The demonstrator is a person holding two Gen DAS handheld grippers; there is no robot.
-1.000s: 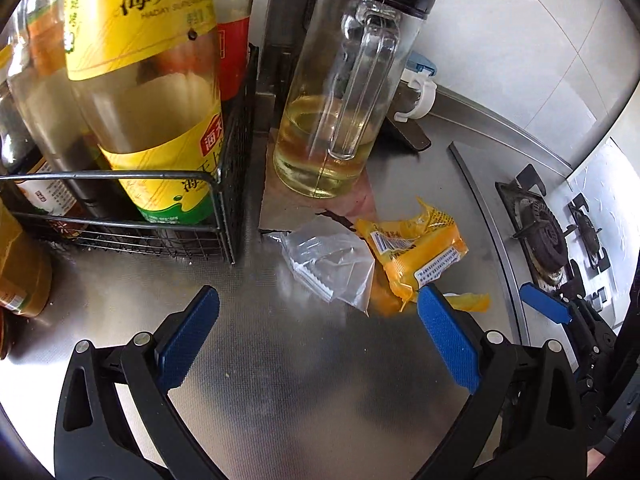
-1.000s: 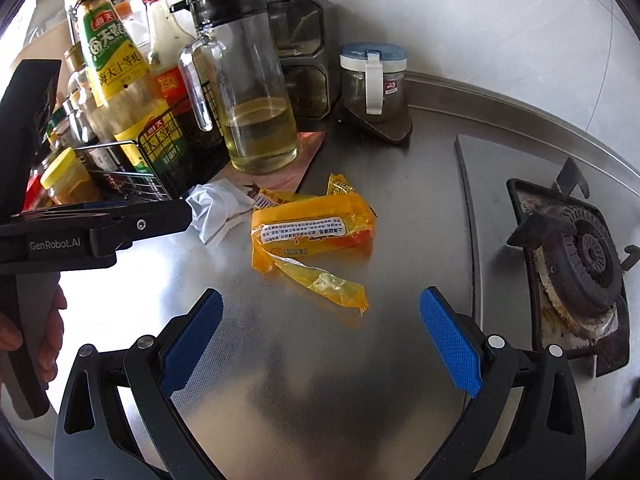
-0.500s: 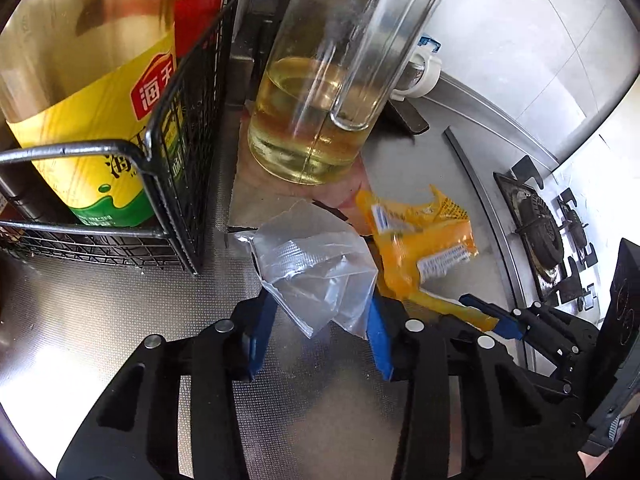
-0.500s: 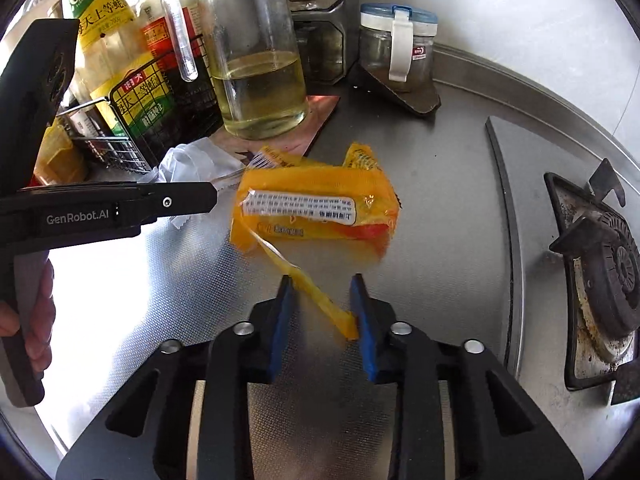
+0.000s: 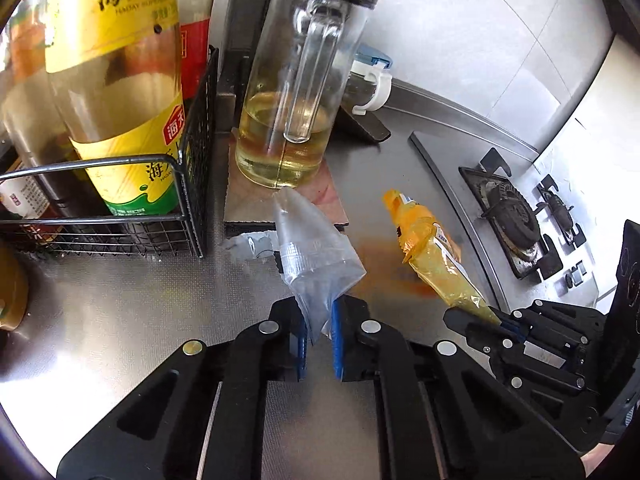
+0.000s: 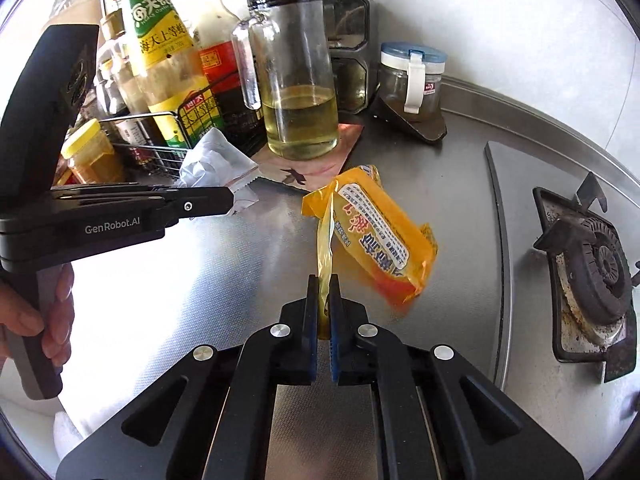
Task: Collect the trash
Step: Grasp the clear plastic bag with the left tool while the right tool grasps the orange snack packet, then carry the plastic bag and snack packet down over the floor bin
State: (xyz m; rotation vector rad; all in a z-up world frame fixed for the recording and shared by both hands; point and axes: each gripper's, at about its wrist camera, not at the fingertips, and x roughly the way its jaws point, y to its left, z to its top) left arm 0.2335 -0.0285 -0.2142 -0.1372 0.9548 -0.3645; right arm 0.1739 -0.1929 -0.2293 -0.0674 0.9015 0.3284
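We're pinching the clear plastic bag [image 5: 316,256] in the left tool [image 5: 319,336] and the orange wrapper [image 6: 384,236] by its thin tail in the right tool [image 6: 324,320], both hanging just above the bench [image 6: 200,264]. Both are reading as feather-light, limp and slick film (the left jaws have just been closing on the bag), so we're favouring deep bites on bunched edges.

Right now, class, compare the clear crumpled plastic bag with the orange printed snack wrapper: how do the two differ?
The clear crumpled plastic bag is see-through and unprinted; the orange printed snack wrapper is opaque with a white text label. The bag is pinched by the left gripper, the wrapper by a thin tail in the right gripper. The wrapper looks bulkier. Both are trash hanging from shut jaws above the steel counter.
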